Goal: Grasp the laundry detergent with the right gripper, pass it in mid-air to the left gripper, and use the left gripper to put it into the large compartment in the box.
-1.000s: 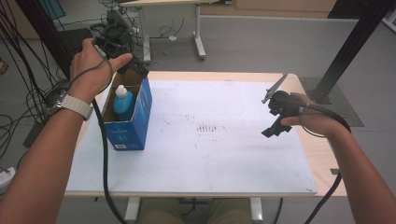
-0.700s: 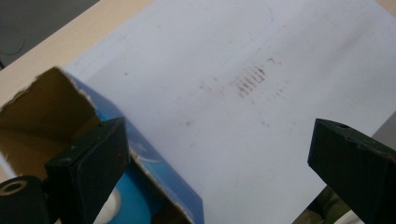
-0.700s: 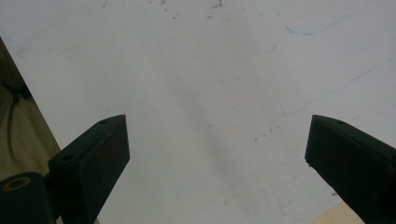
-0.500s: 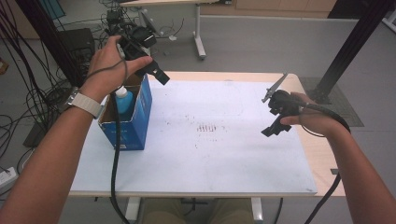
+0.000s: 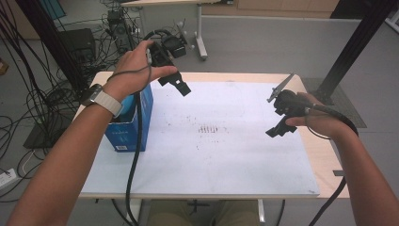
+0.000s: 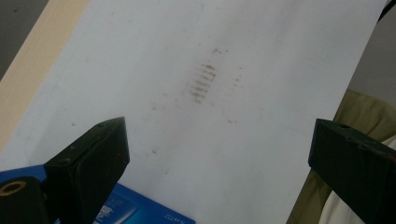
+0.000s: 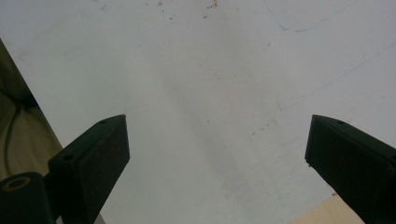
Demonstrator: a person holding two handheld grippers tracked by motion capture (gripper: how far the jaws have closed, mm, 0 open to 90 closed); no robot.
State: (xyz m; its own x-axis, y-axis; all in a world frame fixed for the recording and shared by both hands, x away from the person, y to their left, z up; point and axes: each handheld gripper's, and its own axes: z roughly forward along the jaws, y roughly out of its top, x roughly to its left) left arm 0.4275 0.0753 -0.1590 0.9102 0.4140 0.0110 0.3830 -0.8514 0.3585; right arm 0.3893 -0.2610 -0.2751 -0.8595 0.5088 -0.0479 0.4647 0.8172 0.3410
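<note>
My left gripper (image 5: 175, 84) is held in the air over the back left of the table, just right of an open blue box (image 5: 128, 131). In the left gripper view its jaws (image 6: 219, 140) stand wide open with nothing between them, over a white sheet (image 6: 243, 42) and a corner of the blue box (image 6: 140, 212). A bit of light blue (image 5: 127, 102) shows inside the box, mostly hidden by the forearm. My right gripper (image 5: 281, 117) hovers over the sheet's right side. Its jaws (image 7: 217, 135) are open and empty above the sheet (image 7: 201, 60).
The white sheet (image 5: 226, 155) covers most of the wooden table (image 5: 324, 155) and has a patch of brown smudges (image 5: 207, 128) in the middle. Cables and equipment lie on the floor behind the table at the left. A black post stands at the right rear.
The left hand has lifted its gripper from above the blue box and swung it right, out over the sheet. The right gripper has stayed in place.
</note>
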